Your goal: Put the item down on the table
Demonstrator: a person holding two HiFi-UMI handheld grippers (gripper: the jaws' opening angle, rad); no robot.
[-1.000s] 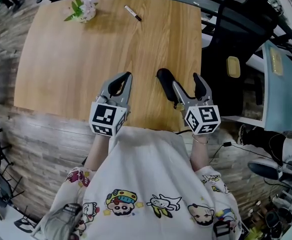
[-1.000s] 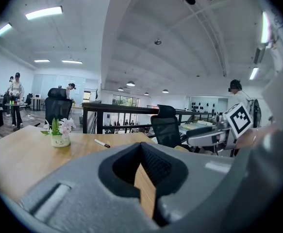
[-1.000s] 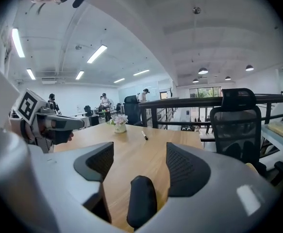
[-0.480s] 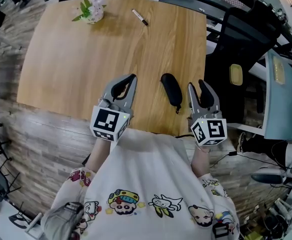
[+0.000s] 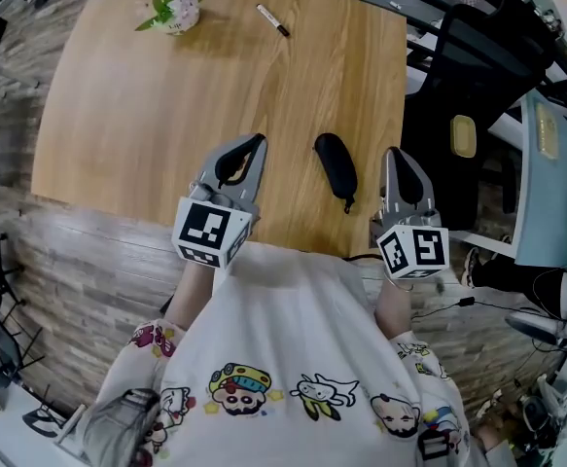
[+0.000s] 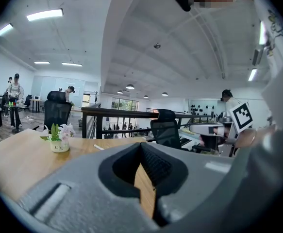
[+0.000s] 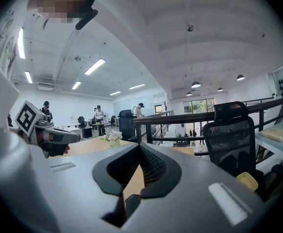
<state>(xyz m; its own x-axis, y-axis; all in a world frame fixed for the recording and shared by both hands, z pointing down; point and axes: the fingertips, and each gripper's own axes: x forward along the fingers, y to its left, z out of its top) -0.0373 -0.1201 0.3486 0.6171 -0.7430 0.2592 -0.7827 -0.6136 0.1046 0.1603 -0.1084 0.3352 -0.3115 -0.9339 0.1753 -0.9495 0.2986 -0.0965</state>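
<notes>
A black oblong pouch (image 5: 336, 166) lies flat on the wooden table (image 5: 147, 115) near its front edge, between the two grippers and touching neither. My right gripper (image 5: 396, 154) hovers just right of the pouch, over the table's right edge. Its jaws have just been closing and now meet at the tips (image 7: 140, 145) with nothing between them. My left gripper (image 5: 253, 144) hangs left of the pouch, its jaws (image 6: 141, 144) shut and empty.
A small pot of flowers (image 5: 178, 8) and a black marker (image 5: 272, 20) sit at the table's far side. A black office chair (image 5: 478, 56) and a yellow object (image 5: 464, 136) stand right of the table. A railing and desks lie beyond.
The right gripper stood open beside the pouch, then drew back to the right and up and closed. The pouch stays on the table. The left gripper has kept still.
</notes>
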